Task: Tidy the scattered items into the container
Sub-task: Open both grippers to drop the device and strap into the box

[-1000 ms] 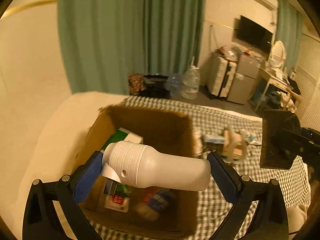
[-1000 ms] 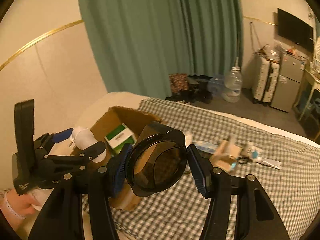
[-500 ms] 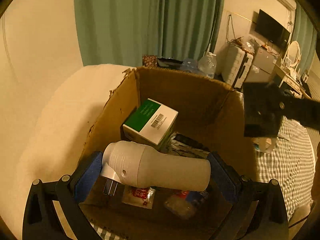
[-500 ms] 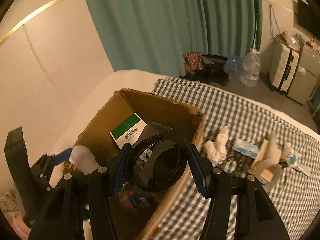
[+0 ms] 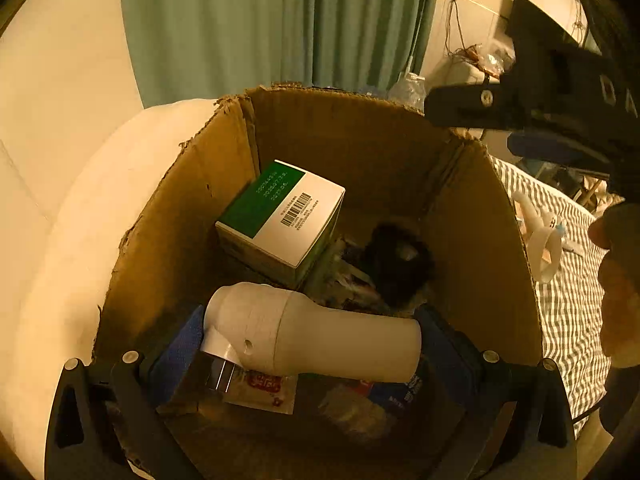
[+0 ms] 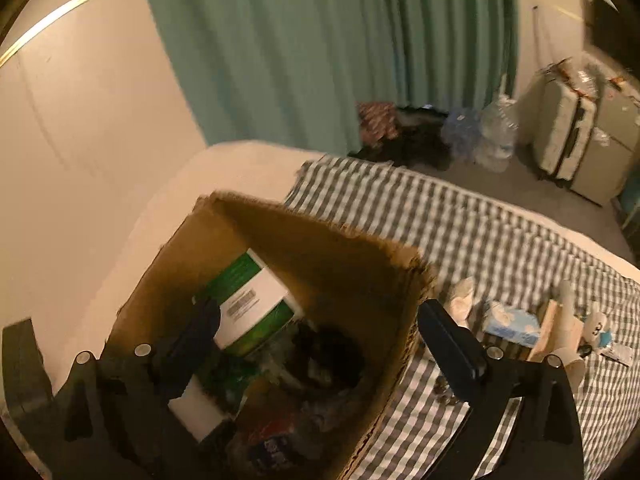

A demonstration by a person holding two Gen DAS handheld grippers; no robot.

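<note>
The left gripper (image 5: 310, 344) is clamped across a white plug-in device (image 5: 312, 338), held sideways low inside the cardboard box (image 5: 168, 216). The right gripper (image 6: 316, 332) hangs over the same box with its fingers spread and nothing between them. A green-and-white carton (image 5: 280, 216) leans inside beside something dark, perhaps the black bowl (image 5: 400, 256). More clutter (image 6: 512, 322) lies on the checked blanket (image 6: 460, 220).

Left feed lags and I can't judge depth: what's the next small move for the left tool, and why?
Probably open the left tool and let the white plug-in device drop. It is held crosswise between the pads, already below the cardboard box rim, over the packets on the bottom and clear of the green-and-white carton.
</note>
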